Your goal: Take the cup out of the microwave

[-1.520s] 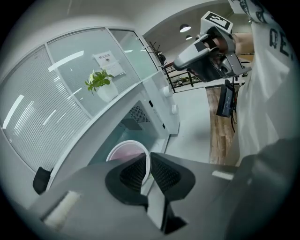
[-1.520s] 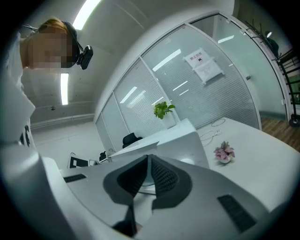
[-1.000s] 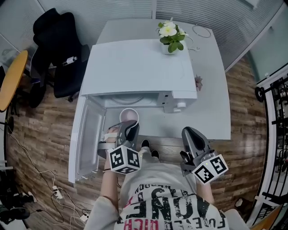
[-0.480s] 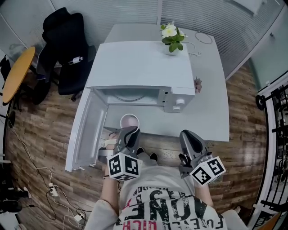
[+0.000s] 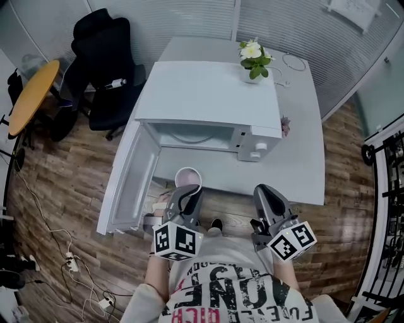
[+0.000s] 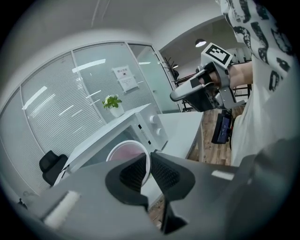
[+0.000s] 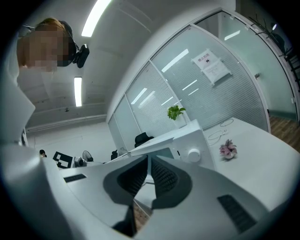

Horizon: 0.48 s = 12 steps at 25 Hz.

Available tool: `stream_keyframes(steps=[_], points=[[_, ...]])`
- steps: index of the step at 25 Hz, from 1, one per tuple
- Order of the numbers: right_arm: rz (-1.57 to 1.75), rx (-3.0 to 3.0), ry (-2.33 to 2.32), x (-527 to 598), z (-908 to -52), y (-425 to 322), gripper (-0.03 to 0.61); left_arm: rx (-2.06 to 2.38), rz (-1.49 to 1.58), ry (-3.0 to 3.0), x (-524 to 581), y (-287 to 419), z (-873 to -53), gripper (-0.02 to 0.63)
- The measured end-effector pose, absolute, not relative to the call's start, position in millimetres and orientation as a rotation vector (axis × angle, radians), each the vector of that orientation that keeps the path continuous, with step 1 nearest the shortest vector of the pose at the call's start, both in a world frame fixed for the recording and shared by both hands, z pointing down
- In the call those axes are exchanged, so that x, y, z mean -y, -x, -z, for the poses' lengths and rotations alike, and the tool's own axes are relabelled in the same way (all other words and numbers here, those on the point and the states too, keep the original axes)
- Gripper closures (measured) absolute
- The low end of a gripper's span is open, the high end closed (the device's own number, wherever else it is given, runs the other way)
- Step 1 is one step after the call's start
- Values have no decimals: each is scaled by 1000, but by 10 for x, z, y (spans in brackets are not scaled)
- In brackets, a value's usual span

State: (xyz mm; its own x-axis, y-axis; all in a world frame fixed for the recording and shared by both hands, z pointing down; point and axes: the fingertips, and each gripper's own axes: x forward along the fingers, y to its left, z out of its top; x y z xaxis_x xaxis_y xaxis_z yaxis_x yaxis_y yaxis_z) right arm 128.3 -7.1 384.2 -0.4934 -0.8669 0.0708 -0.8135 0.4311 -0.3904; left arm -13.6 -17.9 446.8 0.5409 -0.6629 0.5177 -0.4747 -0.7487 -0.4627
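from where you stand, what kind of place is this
Most likely an office or meeting room. Glass partition walls with blinds enclose it, a black office chair stands on the wood-look floor, and a white table carries a microwave and potted flowers.

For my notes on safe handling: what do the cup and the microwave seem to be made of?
The cup looks like smooth ceramic or hard plastic, with a thin white rim and a pink inside; I cannot tell which. The microwave looks like white-painted metal with a matte finish and flat, even panels.
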Motion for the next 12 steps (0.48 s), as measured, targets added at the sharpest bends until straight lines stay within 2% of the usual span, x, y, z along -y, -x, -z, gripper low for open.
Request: stream_keyframes(steps=[5,12], points=[[579,-2530,1495,40,-3831,-1216,554,-996,937,2572,132,230,-4386,574],[568,-2525,1491,18,-3779,-1177,554,-1175,600,2759,116,246,-4147,574]])
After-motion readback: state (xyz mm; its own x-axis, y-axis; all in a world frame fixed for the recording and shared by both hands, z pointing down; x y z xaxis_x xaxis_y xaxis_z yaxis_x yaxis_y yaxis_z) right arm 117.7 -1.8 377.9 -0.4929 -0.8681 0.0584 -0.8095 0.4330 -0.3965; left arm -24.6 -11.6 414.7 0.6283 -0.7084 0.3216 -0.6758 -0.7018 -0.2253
